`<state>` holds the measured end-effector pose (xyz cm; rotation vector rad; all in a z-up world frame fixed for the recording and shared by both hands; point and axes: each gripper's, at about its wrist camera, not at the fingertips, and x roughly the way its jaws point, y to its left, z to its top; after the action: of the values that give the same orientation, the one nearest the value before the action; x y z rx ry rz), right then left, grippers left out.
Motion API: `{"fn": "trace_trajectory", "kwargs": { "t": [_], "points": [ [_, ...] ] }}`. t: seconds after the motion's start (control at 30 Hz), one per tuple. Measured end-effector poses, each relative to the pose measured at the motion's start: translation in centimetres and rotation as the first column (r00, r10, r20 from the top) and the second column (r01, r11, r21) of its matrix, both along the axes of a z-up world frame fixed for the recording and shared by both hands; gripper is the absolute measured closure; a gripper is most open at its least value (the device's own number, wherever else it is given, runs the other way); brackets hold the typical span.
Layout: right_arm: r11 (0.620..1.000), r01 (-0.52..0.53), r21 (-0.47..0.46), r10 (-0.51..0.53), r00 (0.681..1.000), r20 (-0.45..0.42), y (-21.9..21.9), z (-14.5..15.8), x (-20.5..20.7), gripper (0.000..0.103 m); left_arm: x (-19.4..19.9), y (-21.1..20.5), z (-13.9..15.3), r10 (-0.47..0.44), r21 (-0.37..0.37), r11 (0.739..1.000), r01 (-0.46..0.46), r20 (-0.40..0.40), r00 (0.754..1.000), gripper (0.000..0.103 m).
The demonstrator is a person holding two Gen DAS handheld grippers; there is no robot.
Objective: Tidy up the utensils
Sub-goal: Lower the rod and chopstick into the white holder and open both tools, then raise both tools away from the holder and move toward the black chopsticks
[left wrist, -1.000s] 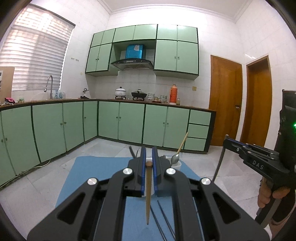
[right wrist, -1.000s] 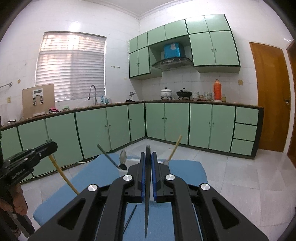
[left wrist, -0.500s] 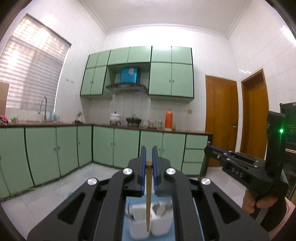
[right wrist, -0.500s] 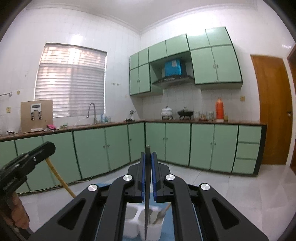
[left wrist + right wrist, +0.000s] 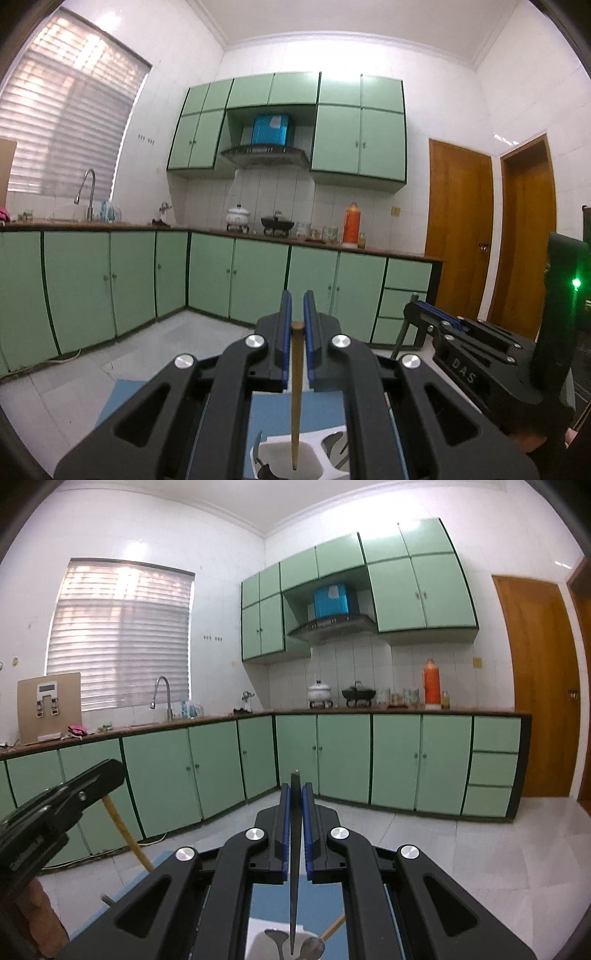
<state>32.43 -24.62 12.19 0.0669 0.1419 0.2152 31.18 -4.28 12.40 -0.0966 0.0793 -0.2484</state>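
- While both grippers pointed roughly level toward the green kitchen cabinets (image 5: 236,284), each had its jaws clamped on one utensil.
- Left gripper (image 5: 297,325): blue pads pinched the top end of a wooden chopstick (image 5: 295,398). Long axis near vertical, thick end up between the pads, thin tip pointing down.
- Chopstick tip hung inside the mouth of the left compartment of the white utensil holder (image 5: 314,441); contact with the compartment floor could not be told.
- Right gripper (image 5: 295,801): jaws closed on a thin dark utensil (image 5: 293,878), type not clear. Long axis also near vertical, upper end poking just above the pads, lower end pointing down.
- Dark utensil's lower end sat over the white holder, among the spoons (image 5: 314,947) standing in it.
- A wooden handle (image 5: 332,930) leaned out of the holder toward the right.
- Holder stood on the blue mat (image 5: 325,413) on the tiled floor.
- Grippers sat side by side, each visible in the other's camera.
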Motion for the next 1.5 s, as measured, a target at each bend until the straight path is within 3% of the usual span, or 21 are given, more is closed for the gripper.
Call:
{"fn": "trace_trajectory", "kwargs": {
  "t": [0.2, 0.53, 0.8, 0.83, 0.93, 1.2, 1.37, 1.5],
  "points": [
    [0.999, -0.009, 0.043, 0.011, 0.999, -0.043, -0.6, -3.1, 0.0, 0.097, 1.3, 0.2, -2.3, -0.008, 0.014, 1.0, 0.009, -0.044, 0.999, 0.097],
    [1.0, -0.023, 0.016, 0.024, 0.995, -0.101, 0.3, -6.0, 0.0, 0.097, 2.2, 1.0, -5.0, -0.006, 0.036, 0.999, 0.011, -0.122, 0.993, 0.097],
    [1.0, -0.014, 0.005, 0.015, 0.993, -0.118, 0.2, -6.1, -0.3, 0.096, 2.2, 1.3, -5.7, -0.002, 0.053, 0.999, 0.011, -0.161, 0.987, 0.096],
    [1.0, -0.013, 0.004, 0.013, 0.993, -0.117, 0.1, -6.0, -0.3, 0.094, 2.2, 1.5, -5.6, -0.003, 0.05, 0.999, 0.012, -0.164, 0.986, 0.094],
    [1.0, -0.011, 0.016, 0.012, 0.995, -0.099, -0.2, -5.4, -0.9, 0.085, 1.4, 1.9, -5.2, -0.003, 0.032, 0.999, 0.008, -0.153, 0.988, 0.067],
    [0.998, 0.007, 0.056, -0.004, 0.999, -0.048, -2.5, -4.2, -3.4, 0.06, -1.0, 3.0, -4.3, -0.008, 0.014, 1.0, 0.01, -0.116, 0.993, 0.053],
    [0.998, 0.024, 0.059, -0.024, 1.0, -0.014, -3.3, -3.9, -5.6, 0.044, -3.3, 3.5, -4.1, -0.005, 0.013, 1.0, 0.006, -0.078, 0.997, 0.035],
    [0.997, 0.035, 0.074, -0.036, 0.999, 0.017, -4.1, -4.1, -8.0, 0.035, -5.6, 4.0, -4.1, 0.012, 0.032, 0.999, -0.01, -0.044, 0.999, 0.026]
  ]
}}
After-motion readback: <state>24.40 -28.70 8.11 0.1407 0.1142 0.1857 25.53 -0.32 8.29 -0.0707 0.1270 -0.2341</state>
